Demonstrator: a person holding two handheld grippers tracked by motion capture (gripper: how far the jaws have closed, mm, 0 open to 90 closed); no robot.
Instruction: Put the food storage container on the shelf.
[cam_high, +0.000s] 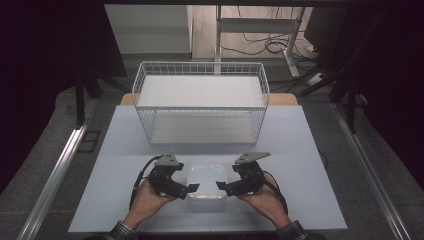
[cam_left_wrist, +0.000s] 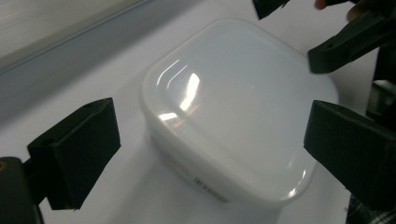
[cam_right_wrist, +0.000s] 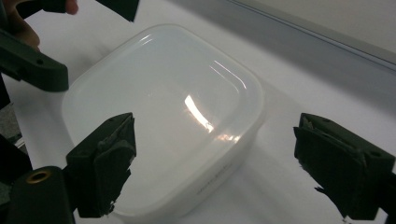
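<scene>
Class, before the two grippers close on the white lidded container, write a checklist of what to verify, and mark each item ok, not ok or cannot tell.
1. Left gripper open, jaws spread wide: ok.
2. Right gripper open, jaws spread wide: ok.
3. White lidded container lies between the two grippers, one at each side: ok.
4. Lid seated flat on the container: looks ok in both gripper views; whether it is latched, cannot tell.
5. Jaws touching the container yet: cannot tell.
6. White wire basket behind the container stands upright with its top open: ok.
</scene>
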